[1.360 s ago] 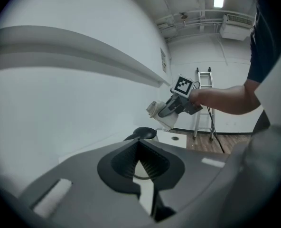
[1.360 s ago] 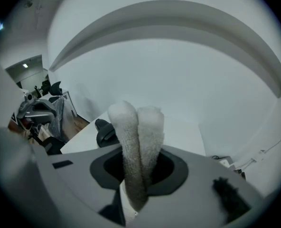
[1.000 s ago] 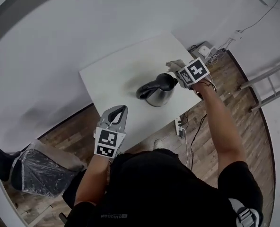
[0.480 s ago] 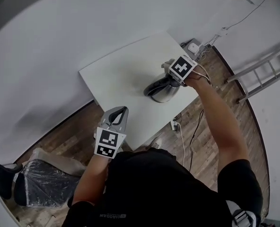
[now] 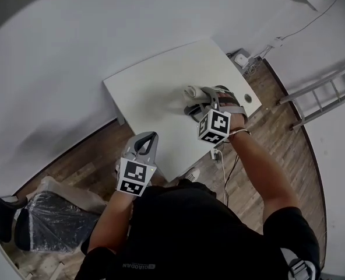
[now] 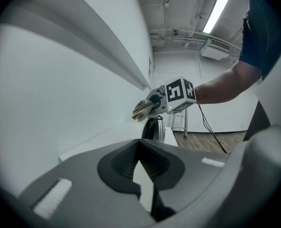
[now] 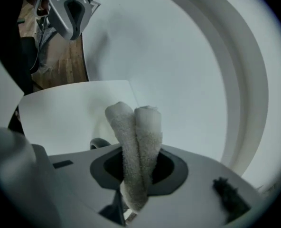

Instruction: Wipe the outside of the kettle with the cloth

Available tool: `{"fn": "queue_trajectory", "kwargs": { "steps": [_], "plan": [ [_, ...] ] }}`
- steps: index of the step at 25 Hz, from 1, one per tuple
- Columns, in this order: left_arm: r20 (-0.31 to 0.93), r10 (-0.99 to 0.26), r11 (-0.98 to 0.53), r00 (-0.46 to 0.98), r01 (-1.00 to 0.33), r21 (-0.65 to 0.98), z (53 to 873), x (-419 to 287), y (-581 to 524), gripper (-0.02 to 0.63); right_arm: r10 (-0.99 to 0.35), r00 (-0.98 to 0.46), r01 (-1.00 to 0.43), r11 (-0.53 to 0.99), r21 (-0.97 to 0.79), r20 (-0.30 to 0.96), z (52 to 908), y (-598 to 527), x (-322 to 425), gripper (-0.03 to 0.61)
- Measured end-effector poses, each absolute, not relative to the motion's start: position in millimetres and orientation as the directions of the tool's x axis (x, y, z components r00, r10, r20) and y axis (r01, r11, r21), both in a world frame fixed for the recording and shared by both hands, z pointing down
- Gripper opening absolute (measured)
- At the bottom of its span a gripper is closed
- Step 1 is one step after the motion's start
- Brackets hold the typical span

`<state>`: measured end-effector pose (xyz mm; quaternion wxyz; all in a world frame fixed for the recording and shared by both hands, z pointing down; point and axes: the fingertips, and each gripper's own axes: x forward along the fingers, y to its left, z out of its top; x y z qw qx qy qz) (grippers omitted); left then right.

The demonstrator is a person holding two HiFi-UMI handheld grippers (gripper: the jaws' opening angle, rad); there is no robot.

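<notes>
A steel kettle with a black handle stands on the white table, mostly hidden under my right gripper. That gripper is shut on a folded off-white cloth, held over the kettle's top. In the right gripper view the cloth sticks up between the jaws of the right gripper. The left gripper view shows the kettle beneath the cloth. My left gripper hangs off the table's near edge, jaws shut and empty, well apart from the kettle.
A step ladder stands on the wooden floor at the right. Cables and a power strip lie behind the table's far right corner. A plastic-wrapped object sits at the lower left. A white wall runs behind the table.
My right gripper has carried the cloth from the kettle's far right side over its top, towards the left and nearer to me. The left gripper has stayed put.
</notes>
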<state>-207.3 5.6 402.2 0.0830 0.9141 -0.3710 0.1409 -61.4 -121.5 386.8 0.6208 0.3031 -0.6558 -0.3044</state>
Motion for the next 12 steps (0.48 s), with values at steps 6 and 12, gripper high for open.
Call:
{"fn": "queue_trajectory", "kwargs": {
  "steps": [6,12],
  "plan": [
    [0.352,-0.655,-0.693,0.669,-0.717,0.073,421,-218,13,0.006,-0.841,-0.193,-0.223,0.540,0.812,0.506,407,-103,-98,0.092],
    [0.380,-0.665,-0.662,0.643,-0.743,0.098,434,-216,25,0.006,-0.831,-0.290,-0.267,0.547,0.794,0.475,434,-88,-123,0.092]
  ]
}}
